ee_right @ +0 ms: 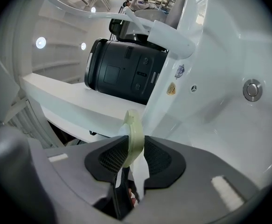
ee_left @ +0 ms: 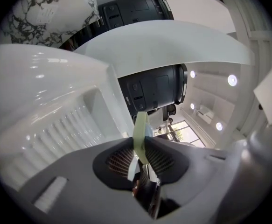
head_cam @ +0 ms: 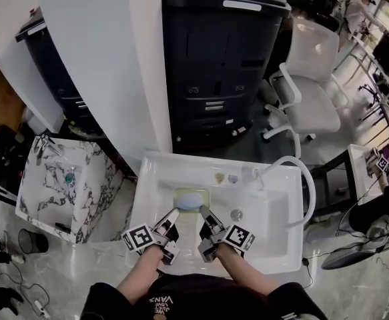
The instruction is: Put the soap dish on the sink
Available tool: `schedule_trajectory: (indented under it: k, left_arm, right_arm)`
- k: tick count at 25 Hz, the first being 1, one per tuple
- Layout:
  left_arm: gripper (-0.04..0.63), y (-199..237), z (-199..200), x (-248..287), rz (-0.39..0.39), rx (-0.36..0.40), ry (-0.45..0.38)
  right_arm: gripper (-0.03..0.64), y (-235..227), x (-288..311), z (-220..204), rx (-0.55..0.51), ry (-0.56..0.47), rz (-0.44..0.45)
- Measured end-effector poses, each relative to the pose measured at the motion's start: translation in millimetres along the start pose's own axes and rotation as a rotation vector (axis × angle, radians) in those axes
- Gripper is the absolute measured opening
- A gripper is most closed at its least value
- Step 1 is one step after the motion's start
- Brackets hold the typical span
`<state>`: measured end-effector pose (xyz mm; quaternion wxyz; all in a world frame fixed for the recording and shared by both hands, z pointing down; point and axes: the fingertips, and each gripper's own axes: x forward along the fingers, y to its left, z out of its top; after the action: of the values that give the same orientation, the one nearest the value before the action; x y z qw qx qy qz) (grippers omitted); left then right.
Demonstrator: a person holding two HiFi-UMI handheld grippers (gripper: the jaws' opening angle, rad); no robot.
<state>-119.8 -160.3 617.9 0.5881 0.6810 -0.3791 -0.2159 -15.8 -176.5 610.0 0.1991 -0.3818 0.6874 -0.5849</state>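
Gripping dish [head_cam: 191, 199], lower centre of frame, over sink [head_cam: 279, 249] basin: left gripper [head_cam: 173, 214] clamped on left rim, right gripper [head_cam: 204, 212] clamped on right rim; long axis crosswise, both equally near.

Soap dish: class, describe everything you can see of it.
The soap dish is pale green, plastic-looking, rectangular with rounded corners, and carries a light blue soap bar. It is held roughly level over the white sink basin. The left tool and right tool each pinch its thin near rim.
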Motion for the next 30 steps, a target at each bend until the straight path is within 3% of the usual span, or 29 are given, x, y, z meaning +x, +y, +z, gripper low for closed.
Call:
schedule_trajectory:
  k: [20,30]
  left_arm:
    - [0.127,56.8,27.6,44.9,0.018,-0.041,0.081]
    - [0.127,81.0,37.3,60.3,0.053,-0.078,0.080]
  right_arm:
    - [0.089,-50.7,45.2,9.5,0.031,-0.075,-0.110]
    - [0.091,-71.4,65.2,13.7,0.045,-0.083,-0.149]
